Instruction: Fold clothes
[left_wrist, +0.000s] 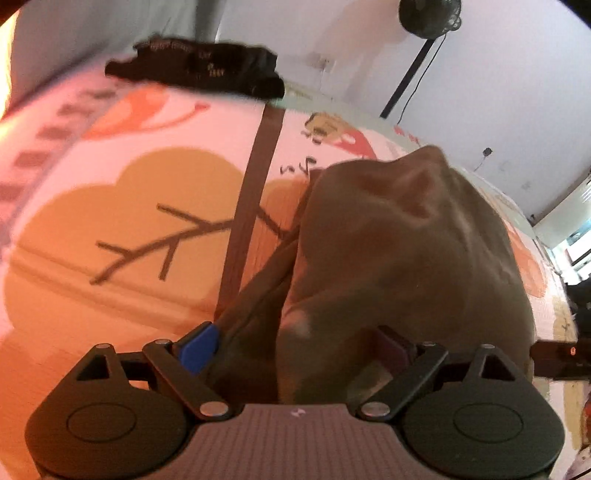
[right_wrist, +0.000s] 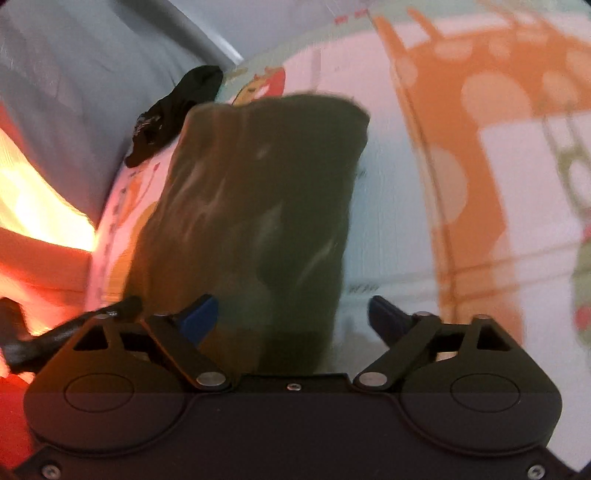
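Both tools (left_wrist: 295, 347) (right_wrist: 291, 317) spread; olive garment (right_wrist: 255, 206) between fingers.

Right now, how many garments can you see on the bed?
2. An olive-brown garment lies bunched close in front of both grippers, and a black garment sits at the far edge of the patterned sheet. Anything beneath the olive-brown one would be hidden.
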